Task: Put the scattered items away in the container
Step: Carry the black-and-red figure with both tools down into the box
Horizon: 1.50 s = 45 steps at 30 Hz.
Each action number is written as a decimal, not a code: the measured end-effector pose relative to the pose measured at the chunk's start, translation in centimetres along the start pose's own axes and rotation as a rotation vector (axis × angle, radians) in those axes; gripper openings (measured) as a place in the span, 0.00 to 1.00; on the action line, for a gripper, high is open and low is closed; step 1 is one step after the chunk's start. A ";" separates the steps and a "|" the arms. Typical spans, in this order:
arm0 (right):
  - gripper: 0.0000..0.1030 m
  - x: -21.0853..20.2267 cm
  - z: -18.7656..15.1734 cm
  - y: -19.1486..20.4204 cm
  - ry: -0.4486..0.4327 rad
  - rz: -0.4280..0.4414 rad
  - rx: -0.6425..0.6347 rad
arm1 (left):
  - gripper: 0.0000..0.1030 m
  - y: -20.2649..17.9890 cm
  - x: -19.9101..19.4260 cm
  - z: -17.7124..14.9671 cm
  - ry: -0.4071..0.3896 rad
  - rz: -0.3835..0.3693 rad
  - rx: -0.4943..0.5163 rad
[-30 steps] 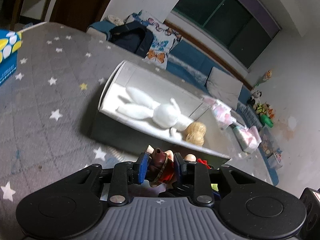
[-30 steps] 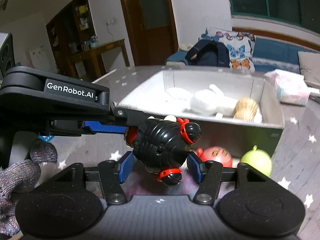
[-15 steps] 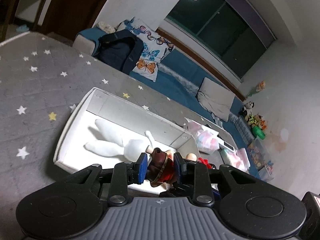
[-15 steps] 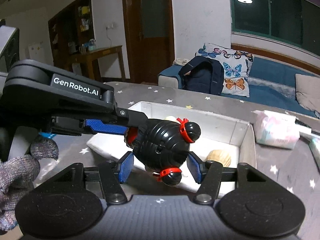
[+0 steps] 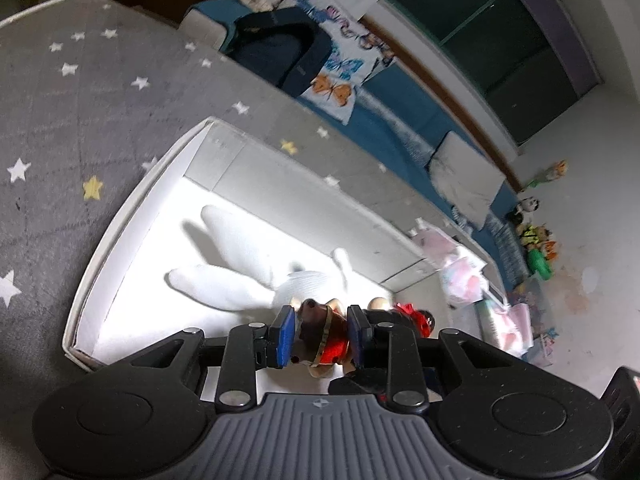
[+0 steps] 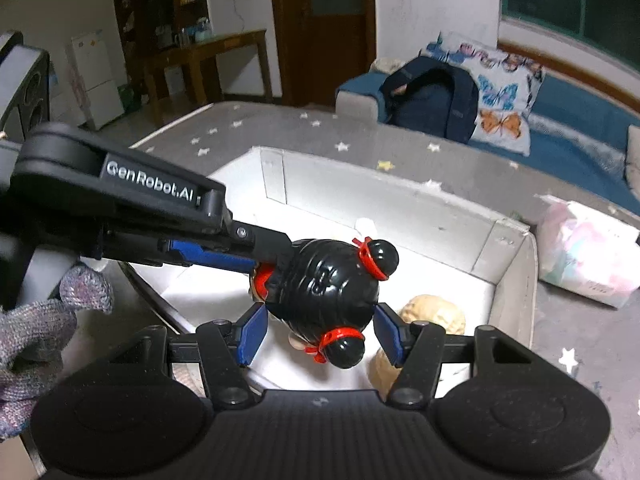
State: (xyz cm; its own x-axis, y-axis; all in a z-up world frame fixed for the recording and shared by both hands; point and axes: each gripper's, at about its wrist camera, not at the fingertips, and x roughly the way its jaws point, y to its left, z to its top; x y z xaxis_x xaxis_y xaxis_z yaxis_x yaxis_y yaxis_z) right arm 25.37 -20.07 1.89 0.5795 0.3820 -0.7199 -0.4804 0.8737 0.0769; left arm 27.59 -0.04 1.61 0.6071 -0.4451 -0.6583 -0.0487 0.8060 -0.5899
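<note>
One doll is held by both grippers above the open white box point(image 5: 120, 216). My left gripper point(image 5: 322, 336) is shut on the doll's red and brown body point(image 5: 326, 330). My right gripper point(image 6: 318, 330) is shut on the doll's black-haired head point(image 6: 332, 284), which has red hair ties. In the right wrist view the left gripper point(image 6: 264, 254) comes in from the left and meets the doll just behind the head. A white plush rabbit point(image 5: 248, 264) and a tan curly-haired toy point(image 6: 434, 314) lie on the box's floor point(image 6: 516, 232), under the doll.
The box stands on a grey star-patterned mat point(image 5: 60, 120). A pink and white tissue pack point(image 6: 584, 264) lies just right of the box. A gloved hand point(image 6: 36, 328) holds the left gripper. A blue sofa with a dark backpack point(image 6: 432, 100) runs behind the mat.
Both grippers have carried the doll forward from in front of the box's near wall to over its inside. The red and green balls by that wall have dropped out of view.
</note>
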 end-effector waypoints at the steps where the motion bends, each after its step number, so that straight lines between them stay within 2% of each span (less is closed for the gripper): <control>1: 0.57 0.3 0.1 -0.2 0.010 0.002 -0.002 | 0.29 0.1 0.3 0.0 0.008 0.003 -0.006; 7: 0.57 2.2 0.4 -1.0 0.066 -0.002 -0.025 | 0.29 0.7 1.8 0.1 0.035 0.022 -0.025; 21: 0.58 3.1 0.2 -1.6 0.081 -0.005 -0.015 | 0.29 0.8 2.2 0.2 0.039 0.023 -0.033; 34: 0.63 1.2 -0.3 -1.6 0.043 -0.017 0.000 | 0.29 0.4 1.0 0.1 0.020 0.023 -0.012; 45: 0.63 -3.2 -1.6 -0.7 -0.069 -0.040 0.040 | 0.29 -0.9 -1.6 -1.0 -0.017 -0.003 0.044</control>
State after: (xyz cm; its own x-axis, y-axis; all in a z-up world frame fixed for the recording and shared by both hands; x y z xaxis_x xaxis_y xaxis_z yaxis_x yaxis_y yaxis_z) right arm 22.80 -22.40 3.05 0.6427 0.3649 -0.6737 -0.4299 0.8996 0.0771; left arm 25.85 -0.44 2.74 0.6208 -0.4412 -0.6480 -0.0117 0.8213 -0.5703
